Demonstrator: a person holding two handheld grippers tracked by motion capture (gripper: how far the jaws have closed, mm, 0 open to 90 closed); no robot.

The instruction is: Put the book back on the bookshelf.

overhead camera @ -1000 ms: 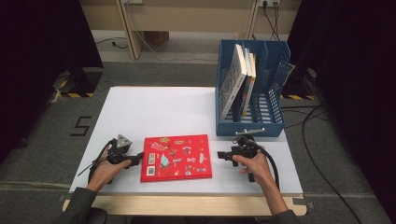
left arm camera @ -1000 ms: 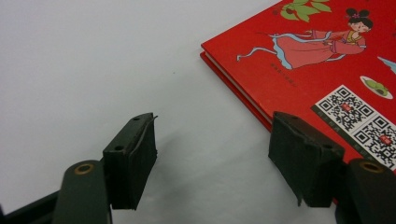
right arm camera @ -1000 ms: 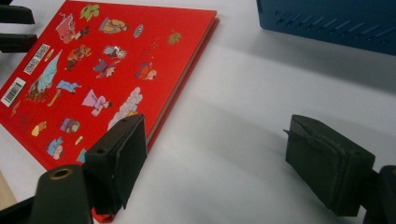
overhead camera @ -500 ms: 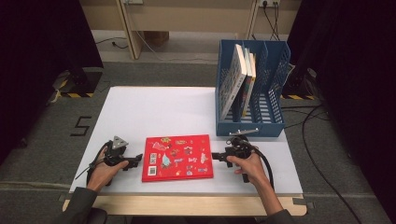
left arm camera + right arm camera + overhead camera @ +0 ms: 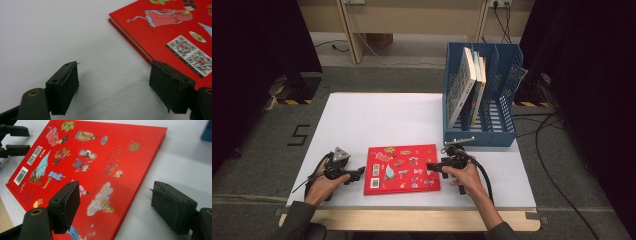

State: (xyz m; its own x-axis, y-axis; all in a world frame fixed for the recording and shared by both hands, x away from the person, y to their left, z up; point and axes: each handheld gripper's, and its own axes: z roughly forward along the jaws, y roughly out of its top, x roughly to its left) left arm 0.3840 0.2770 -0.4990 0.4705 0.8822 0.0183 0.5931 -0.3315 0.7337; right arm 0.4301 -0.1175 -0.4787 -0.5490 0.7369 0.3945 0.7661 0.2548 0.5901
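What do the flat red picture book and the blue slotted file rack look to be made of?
The flat red picture book looks like a hardcover with printed board, slightly glossy: a stiff cover overhangs pale page edges in the left gripper view. The blue slotted file rack is probably moulded plastic, matte: uniform colour, perforated walls.

Red picture book (image 5: pixel 402 168) flat on the white table (image 5: pixel 377 117).

It lies closed near the table's front edge, back cover up: bright red, scattered with small cartoon figures, a white cloud, green leaves, 2 QR squares and a barcode. Pale page edges show between the hard covers along 1 side in the left gripper view.
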